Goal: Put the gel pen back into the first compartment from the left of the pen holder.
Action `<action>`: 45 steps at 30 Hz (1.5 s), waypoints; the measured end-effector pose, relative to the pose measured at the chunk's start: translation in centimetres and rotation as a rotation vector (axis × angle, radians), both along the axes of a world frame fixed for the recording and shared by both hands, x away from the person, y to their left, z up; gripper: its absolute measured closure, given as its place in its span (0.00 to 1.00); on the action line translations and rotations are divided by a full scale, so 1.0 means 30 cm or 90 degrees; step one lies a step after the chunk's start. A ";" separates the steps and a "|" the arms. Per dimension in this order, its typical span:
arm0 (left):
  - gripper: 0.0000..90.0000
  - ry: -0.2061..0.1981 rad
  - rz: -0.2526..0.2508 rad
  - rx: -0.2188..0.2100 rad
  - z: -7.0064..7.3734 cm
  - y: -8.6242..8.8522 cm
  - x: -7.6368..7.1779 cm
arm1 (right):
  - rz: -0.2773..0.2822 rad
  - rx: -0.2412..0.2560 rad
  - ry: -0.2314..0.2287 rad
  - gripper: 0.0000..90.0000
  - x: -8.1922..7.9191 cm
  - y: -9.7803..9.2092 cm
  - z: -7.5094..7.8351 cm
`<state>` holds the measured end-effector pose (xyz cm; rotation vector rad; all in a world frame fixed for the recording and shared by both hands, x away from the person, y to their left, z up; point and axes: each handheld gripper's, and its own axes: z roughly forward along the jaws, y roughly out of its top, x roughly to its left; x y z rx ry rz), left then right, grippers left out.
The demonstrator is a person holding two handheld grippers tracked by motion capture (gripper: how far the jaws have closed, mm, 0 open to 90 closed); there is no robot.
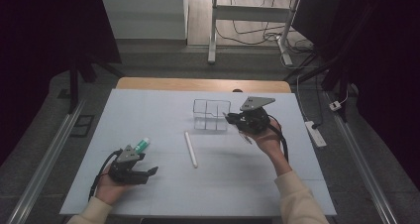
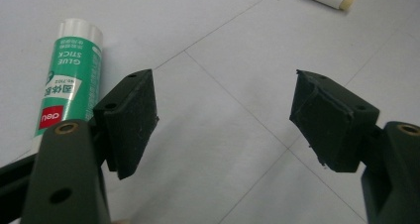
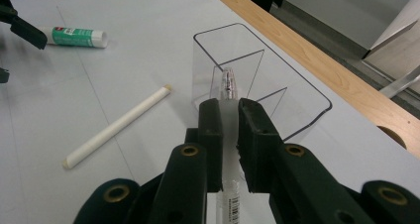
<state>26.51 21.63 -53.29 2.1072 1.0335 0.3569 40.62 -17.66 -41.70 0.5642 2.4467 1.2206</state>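
My right gripper is shut on a clear pen that sticks out forward between the jaws. The pen's tip is at the near wall of a clear divided organizer; I cannot tell whether it is inside. In the high view this gripper sits just right of the organizer. A white stick lies on the mat in front of the organizer. My left gripper is open with only bare mat between its jaws. A green glue stick lies just outside its left jaw.
The white mat covers most of the table, and a wooden edge shows along the far side. Beyond the table are desk legs and cables on the floor. A power strip lies on the floor to the right.
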 end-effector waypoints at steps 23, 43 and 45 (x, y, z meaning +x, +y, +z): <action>0.29 0.001 0.001 0.007 -0.003 -0.003 0.001 | 0.007 0.004 -0.006 0.89 -0.004 0.030 0.000; 0.29 0.004 -0.001 0.010 -0.006 -0.005 0.002 | 0.019 -0.003 -0.010 0.89 -0.008 0.068 -0.003; 0.28 0.004 -0.001 0.011 -0.006 -0.005 0.002 | 0.019 -0.003 -0.011 0.89 -0.007 0.069 -0.002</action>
